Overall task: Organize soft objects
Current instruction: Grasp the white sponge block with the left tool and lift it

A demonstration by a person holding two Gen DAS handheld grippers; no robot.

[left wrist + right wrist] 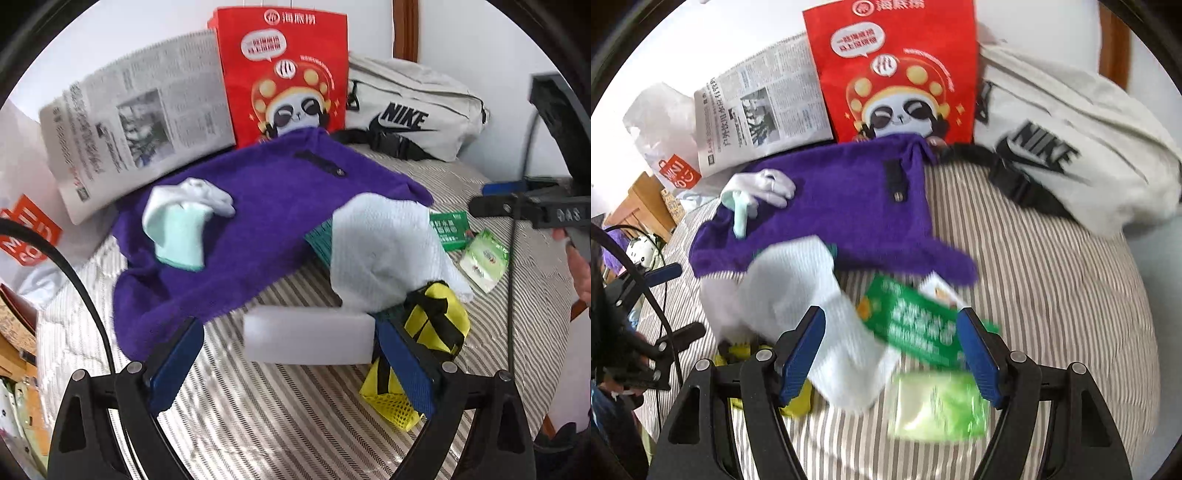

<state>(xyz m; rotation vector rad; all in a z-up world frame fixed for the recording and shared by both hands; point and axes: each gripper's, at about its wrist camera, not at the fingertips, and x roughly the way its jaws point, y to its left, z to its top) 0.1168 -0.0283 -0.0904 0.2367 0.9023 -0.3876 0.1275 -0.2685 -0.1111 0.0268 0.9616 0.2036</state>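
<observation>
A purple fleece [258,214] lies spread on the striped bed [288,417]. A white and mint sock [184,221] rests on it. A white cloth [384,251] lies over its right edge, on something teal. A white foam block [310,336] sits between the fingers of my open left gripper [291,347]. A yellow mesh pouch [432,332] lies beside the right finger. My right gripper [890,350] is open above the white cloth [820,306], a green packet [916,321] and a pale green wipes pack [938,406]. The fleece [842,206] and sock [757,192] lie beyond.
A red paper bag [288,74], a newspaper [136,122] and a white Nike bag [413,110] stand along the wall behind the fleece. Green packets [450,229] lie right of the cloth. The other gripper [546,210] shows at the right edge. A wooden cabinet [642,206] stands left of the bed.
</observation>
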